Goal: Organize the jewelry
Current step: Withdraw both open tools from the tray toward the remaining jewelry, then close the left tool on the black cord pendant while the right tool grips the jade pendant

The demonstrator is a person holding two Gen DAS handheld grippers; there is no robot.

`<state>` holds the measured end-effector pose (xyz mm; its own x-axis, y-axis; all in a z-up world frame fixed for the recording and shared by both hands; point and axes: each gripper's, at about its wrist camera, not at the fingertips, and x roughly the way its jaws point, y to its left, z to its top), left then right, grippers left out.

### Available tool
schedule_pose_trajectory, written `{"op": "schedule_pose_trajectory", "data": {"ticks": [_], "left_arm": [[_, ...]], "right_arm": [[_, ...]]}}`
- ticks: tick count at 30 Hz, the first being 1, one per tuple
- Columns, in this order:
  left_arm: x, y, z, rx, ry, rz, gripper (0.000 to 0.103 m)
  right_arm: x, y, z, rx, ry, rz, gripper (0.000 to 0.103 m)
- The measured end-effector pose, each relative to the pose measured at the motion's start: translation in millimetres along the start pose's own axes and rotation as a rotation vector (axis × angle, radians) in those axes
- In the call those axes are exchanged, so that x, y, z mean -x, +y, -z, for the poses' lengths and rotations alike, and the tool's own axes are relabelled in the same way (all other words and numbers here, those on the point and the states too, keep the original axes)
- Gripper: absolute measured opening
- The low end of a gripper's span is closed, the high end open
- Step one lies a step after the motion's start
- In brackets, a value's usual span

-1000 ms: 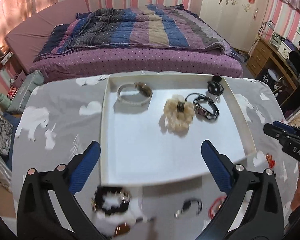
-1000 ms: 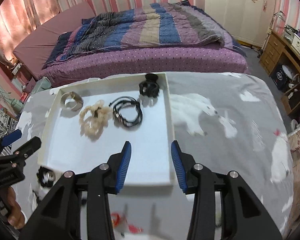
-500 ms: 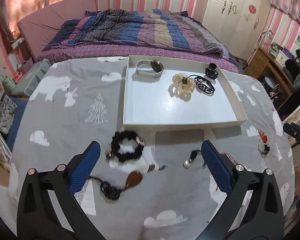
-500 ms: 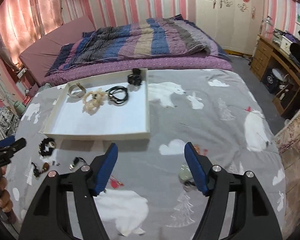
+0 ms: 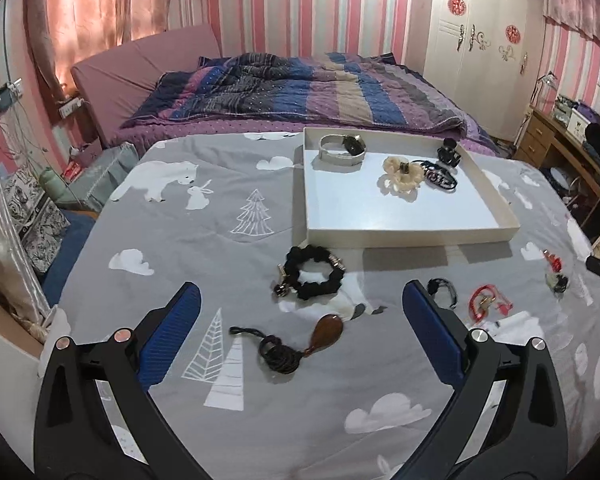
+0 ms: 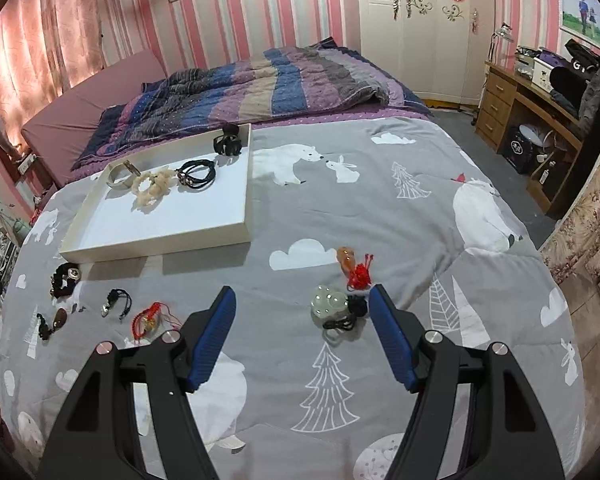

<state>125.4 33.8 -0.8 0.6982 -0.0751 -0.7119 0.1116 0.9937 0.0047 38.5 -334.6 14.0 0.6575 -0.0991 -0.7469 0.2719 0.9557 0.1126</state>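
**Black frames, blue pads**

We see our left gripper (image 5: 300,312) and right gripper (image 6: 302,316) built alike: matte black angular arms, ribbed blue pads (image 5: 168,332) lining the fingers' inner faces, and paired silver screw heads (image 6: 171,336) just behind them.

I'm looking at a home bedroom. Bed with striped purple-blue quilt (image 5: 300,88) at 12 o'clock, pink-and-white striped wallpaper (image 6: 236,12) behind it, pink curtains (image 5: 100,8) at 10 o'clock. White wardrobe with red decals (image 6: 420,28) at 1 o'clock, wooden drawer desk (image 6: 512,108) at 2. Work surface wears a grey polar-bear print cloth (image 6: 380,208).
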Motion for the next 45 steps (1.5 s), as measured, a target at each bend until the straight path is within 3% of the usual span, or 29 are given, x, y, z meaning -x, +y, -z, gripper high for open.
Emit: {"op": "schedule_pose_trajectory", "data": {"ticks": [7, 17, 26, 30, 39, 45], "left_arm": [[-15, 13, 12, -0.001, 0.031, -0.044, 0.1], [-49, 38, 26, 0.06, 0.123, 0.0, 0.1], [-59, 33, 43, 0.023, 0.144, 0.016, 0.098], [-63, 33, 47, 0.02, 0.158, 0.026, 0.089], [-67, 33, 48, 0.016, 0.161, 0.045, 0.087], [-76, 36, 50, 0.027, 0.191, 0.066, 0.077]], "right_arm": [[-9, -5, 13, -0.001, 0.004, 0.038, 0.07], [-22, -16, 16, 0.006, 0.026, 0.065, 0.07], [-34, -22, 19, 0.008, 0.044, 0.092, 0.07], [-36, -28, 19, -0.002, 0.045, 0.11, 0.07], [-43, -36, 17, -0.007, 0.055, 0.137, 0.069], [-57, -35, 18, -0.008, 0.078, 0.128, 0.06]]}}
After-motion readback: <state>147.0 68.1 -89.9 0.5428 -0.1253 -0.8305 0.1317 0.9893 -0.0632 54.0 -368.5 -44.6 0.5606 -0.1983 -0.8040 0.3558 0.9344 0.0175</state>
